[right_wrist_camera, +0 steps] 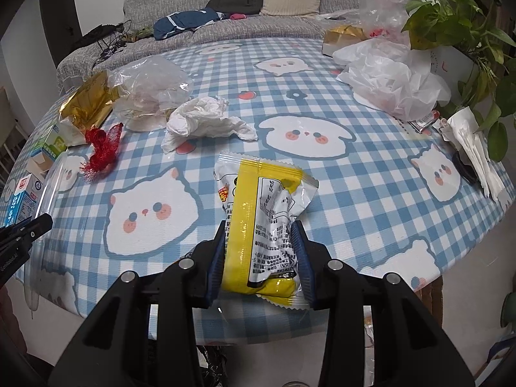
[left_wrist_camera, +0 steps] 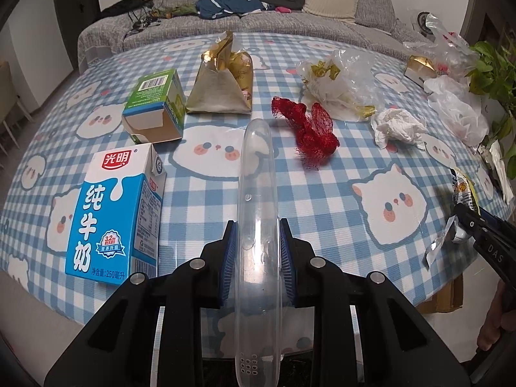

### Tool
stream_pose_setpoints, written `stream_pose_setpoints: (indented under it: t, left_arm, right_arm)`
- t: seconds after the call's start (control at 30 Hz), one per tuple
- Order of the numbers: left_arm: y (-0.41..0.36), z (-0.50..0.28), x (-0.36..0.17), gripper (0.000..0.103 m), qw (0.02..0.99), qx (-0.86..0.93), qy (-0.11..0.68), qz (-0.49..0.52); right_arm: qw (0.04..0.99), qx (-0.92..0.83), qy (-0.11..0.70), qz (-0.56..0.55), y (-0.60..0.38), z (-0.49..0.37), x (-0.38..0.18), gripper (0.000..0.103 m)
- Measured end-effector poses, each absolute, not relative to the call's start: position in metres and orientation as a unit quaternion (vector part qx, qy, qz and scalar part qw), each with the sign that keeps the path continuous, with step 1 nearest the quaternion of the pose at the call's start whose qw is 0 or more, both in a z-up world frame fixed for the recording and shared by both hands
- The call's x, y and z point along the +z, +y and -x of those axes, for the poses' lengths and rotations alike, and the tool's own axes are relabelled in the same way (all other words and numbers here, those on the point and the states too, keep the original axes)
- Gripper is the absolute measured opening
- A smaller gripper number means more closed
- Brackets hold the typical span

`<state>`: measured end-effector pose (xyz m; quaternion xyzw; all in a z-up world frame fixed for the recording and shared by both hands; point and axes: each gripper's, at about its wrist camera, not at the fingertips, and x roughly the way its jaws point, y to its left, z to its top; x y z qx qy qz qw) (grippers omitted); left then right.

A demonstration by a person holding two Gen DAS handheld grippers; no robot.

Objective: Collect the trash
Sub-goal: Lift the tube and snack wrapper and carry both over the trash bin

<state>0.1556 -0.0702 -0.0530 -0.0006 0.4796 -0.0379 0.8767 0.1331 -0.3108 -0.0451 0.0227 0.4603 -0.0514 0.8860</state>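
Over a tabletop spread with a blue checked cat-print cloth, the left tongs clamp the rim of a clear plastic container, seen edge-on, while the right tongs pinch a yellow-and-white snack wrapper held just above the cloth. A blue milk carton stands at the near left, beside an open green box and a gold foil bag. Red netting, a crumpled tissue and clear plastic bags lie scattered mid-tabletop. A grey sofa stands behind.
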Motion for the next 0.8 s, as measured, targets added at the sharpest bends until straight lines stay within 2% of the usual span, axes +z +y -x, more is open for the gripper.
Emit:
stream_pose_setpoints:
  t: [0.8]
  left_arm:
    - [-0.060, -0.080, -0.041, 0.025, 0.881, -0.033, 0.471, 0.012]
  right_arm:
    - [0.893, -0.025, 0.448, -0.013, -0.286, -0.068, -0.033, 0.037]
